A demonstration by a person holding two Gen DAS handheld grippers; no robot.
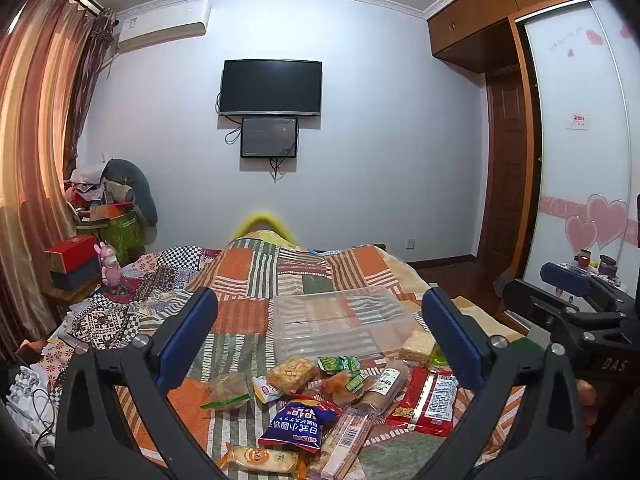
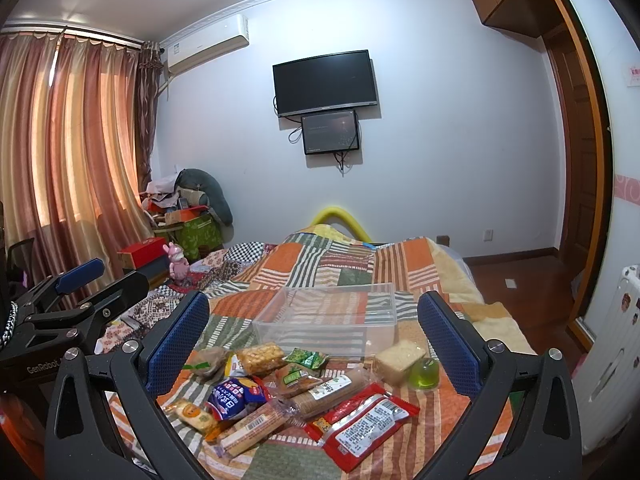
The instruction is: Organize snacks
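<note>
- Nearest the lens: both grippers, jaws spread wide, nothing held. Left gripper (image 1: 320, 340) and right gripper (image 2: 316, 340) hover side by side over the near end of the bed (image 2: 320, 264).
- Snacks sit in 1 loose heap on the patchwork quilt at the bed's near edge; clear plastic bin (image 2: 328, 316) just behind the heap, toward the bed's middle, looks empty.
- Near edge of the heap: orange-labelled cake pack (image 2: 192, 414), blue-and-red pouch (image 2: 234, 398), long barcoded biscuit sleeve (image 2: 256, 426), partly overlapping.
- Right side: red flat pack (image 2: 362, 424) lies clear of the pile, easiest first pick. Beyond it, pale wrapped block (image 2: 398, 360) with green jelly cup (image 2: 425, 374) touching it.
- Far side, just beside the bin: golden crispy bar (image 2: 260, 356), small green sachet (image 2: 306, 358), brown round-cracker sleeve (image 2: 328, 394).
- Handling guess: all light. Film wrappers slick and crinkly, so pinch across the body, not the crimped ends.
- Crispy bar, crackers, biscuit sleeve likely brittle: light squeeze, grip mid-length on the long sides.
- Jelly cup stiff but smooth and rounded, could pop out of the pads; take it low across the widest part.
- Quilt is soft, so pressing down will sink items; come in from the sides.
</note>
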